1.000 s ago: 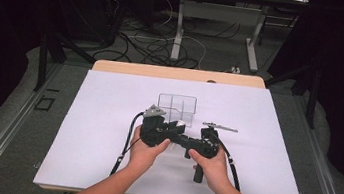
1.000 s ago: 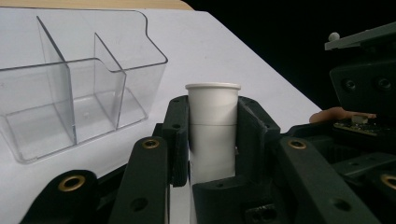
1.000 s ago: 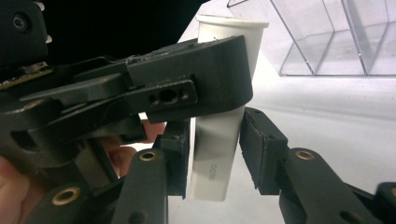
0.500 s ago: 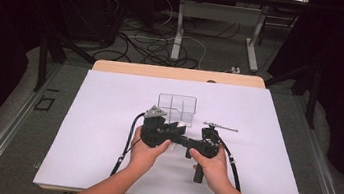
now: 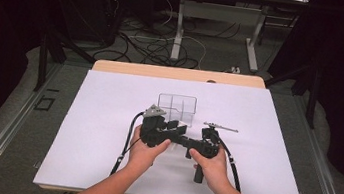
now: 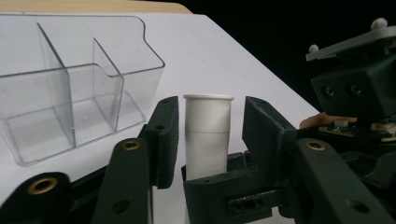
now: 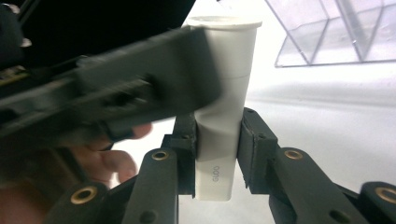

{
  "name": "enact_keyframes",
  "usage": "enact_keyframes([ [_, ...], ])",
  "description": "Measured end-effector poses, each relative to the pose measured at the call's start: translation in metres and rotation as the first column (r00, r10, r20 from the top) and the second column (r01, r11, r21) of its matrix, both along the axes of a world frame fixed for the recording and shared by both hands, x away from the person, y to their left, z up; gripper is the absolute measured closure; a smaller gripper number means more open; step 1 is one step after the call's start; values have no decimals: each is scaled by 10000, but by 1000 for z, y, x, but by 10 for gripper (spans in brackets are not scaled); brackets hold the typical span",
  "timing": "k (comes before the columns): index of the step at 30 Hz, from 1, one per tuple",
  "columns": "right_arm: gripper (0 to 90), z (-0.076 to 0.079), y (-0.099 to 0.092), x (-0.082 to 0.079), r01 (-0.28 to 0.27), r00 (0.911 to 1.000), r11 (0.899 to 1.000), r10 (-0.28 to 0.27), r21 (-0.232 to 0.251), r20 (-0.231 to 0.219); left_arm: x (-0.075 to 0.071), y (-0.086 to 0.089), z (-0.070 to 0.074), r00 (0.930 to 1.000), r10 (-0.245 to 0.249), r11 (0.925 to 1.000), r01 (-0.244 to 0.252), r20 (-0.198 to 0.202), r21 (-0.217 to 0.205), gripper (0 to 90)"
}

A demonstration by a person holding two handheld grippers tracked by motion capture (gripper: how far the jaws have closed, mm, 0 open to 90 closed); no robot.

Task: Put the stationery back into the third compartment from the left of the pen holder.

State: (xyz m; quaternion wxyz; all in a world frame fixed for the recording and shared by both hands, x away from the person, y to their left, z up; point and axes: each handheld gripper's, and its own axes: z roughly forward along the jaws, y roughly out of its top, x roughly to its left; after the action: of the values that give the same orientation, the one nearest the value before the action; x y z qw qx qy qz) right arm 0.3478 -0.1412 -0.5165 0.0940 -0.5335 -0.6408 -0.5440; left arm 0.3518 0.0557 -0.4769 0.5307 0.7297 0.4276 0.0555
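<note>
1. While both hands meet over the near middle of the white sheet point(image 5: 104, 133), the right gripper point(image 7: 219, 154) has its jaws clamped on the lower part of a white glue stick point(image 7: 223, 116), pads pressing it from both sides (the printing on the tube reads sideways, down near its bottom end).
2. The glue stick stands upright, its capped end on top, just in front of the clear plastic organiser point(image 6: 70, 93).
3. The left gripper point(image 6: 208, 128) has its jaws either side of the cap point(image 6: 208, 114) of that same stick; they have just been opening, and in the left gripper view a sliver of daylight shows between each pad and the cap, so they bracket it without pressing.
4. From above, the left gripper point(image 5: 168, 127) and the right gripper point(image 5: 193, 142) point at each other, nose to nose, each in a bare hand, with their cables trailing back towards the person.
5. The organiser point(image 5: 177, 105) sits on the sheet just beyond the grippers; it is see-through, split by dividers into compartments.
6. A wooden table edge point(image 5: 178, 72) shows past the far side of the sheet.
</note>
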Motion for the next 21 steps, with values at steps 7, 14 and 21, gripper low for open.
enact_keyframes([
  [7,701,3,-5,3,353,9974,9987,-330,-368,633,2,17,7,9980,626,9980,-625,130,-25,481],
  [14,701,13,-15,9,816,9829,9930,-660,-848,1719,7,30,5,9924,1195,9925,-1202,283,229,438],
  [21,701,25,-19,17,1180,9550,9797,-673,-1619,2889,11,41,4,9851,1616,9857,-1640,587,381,391],
])
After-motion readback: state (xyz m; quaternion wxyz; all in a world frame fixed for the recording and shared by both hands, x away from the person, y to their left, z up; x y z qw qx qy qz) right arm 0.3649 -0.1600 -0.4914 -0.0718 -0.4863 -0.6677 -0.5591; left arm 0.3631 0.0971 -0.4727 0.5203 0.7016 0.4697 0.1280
